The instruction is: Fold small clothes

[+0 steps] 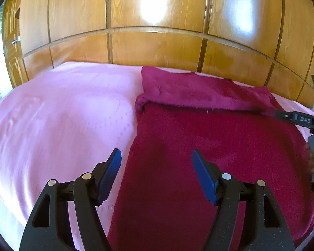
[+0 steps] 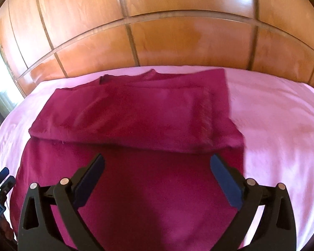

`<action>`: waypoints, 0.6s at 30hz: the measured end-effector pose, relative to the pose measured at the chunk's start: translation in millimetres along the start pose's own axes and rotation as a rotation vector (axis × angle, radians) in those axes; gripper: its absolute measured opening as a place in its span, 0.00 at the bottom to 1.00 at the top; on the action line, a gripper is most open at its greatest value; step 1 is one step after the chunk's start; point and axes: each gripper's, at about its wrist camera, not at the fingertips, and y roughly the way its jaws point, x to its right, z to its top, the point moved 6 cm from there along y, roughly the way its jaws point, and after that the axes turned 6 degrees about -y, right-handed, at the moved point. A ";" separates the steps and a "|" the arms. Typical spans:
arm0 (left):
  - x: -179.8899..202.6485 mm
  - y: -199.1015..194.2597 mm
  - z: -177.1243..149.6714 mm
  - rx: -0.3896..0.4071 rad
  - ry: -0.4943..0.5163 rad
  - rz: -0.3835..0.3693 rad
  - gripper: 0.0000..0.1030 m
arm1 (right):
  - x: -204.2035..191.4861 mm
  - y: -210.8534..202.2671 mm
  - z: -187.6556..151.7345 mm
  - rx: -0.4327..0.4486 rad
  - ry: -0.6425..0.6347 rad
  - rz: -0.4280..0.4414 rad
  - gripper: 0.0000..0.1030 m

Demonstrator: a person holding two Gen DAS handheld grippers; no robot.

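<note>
Tools first: the left tool (image 1: 157, 173) hangs with its blue-padded fingers spread wide and nothing between them, straddling the left edge of the dark magenta knitted garment (image 1: 209, 146), one finger over the cloth and the other over the pale pink bedsheet (image 1: 62, 108); the right tool (image 2: 157, 179) is equally wide and empty above the garment's near portion, and in the left wrist view its black body shows at the right border with the person's fingers behind it. The garment lies flat on the bed, its far part already turned over on itself into a doubled band (image 2: 136, 113) whose edge runs across the cloth just ahead of the right tool. Behind the bed stands a glossy panelled wooden wall (image 1: 157, 41). The next step, as I judge it, is to take the near edge or a side and fold again. Risks: pinching only the top layer would drag the folded band open; catching the slippery-looking sheet along with the knit at the left edge would pull both up together; uneven lifts by the two tools would skew the fold
</note>
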 end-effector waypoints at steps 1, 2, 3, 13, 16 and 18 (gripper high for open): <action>-1.0 -1.8 -3.8 -0.003 0.000 0.002 0.67 | 4.2 -4.1 -4.6 -0.004 0.009 0.000 0.98; -2.1 -2.3 -6.3 -0.007 0.000 0.003 0.67 | 9.7 -9.7 -10.3 -0.004 0.018 -0.004 0.98; -4.0 -3.2 -10.0 -0.014 0.000 0.005 0.67 | 13.4 -14.1 -15.1 -0.004 0.022 -0.014 0.98; -19.6 -10.7 -40.6 -0.093 -0.045 0.000 0.67 | 48.1 -48.2 -70.5 -0.053 0.124 0.014 0.98; -25.8 -17.4 -51.5 -0.122 -0.048 -0.008 0.67 | 48.2 -62.4 -84.7 -0.057 0.130 0.043 0.98; -29.4 -23.8 -59.1 -0.143 -0.044 -0.025 0.66 | 45.7 -73.1 -97.1 -0.068 0.137 0.070 0.97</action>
